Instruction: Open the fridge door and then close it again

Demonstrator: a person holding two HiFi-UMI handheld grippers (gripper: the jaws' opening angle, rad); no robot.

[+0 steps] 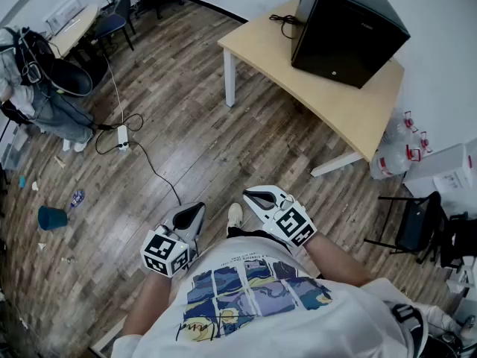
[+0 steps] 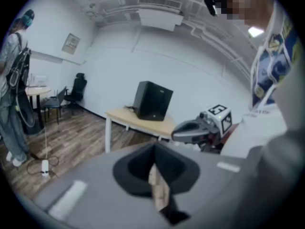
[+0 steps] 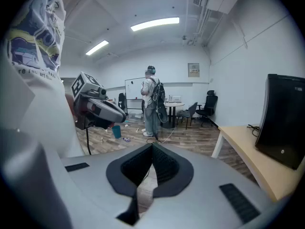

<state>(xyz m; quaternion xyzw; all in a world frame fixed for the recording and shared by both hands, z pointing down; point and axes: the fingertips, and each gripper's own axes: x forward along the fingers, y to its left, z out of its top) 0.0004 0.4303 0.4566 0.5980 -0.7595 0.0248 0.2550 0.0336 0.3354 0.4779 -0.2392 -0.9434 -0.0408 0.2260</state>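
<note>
I hold both tools close to my body, well apart from the fridge (image 1: 346,32), which sits shut on the table (image 1: 261,47) across the wooden floor (image 1: 186,118). The left gripper (image 1: 196,209) has its jaws together on nothing, and the right gripper (image 1: 251,195) likewise. The step in hand, I judge, is the approach: I should walk up facing the door front, spread one set of jaws early, and find the door's free edge before pulling.

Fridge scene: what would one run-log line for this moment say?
fridge: door closed, on table | left gripper: shut, empty | right gripper: shut, empty | contact: none, fridge apart
</note>
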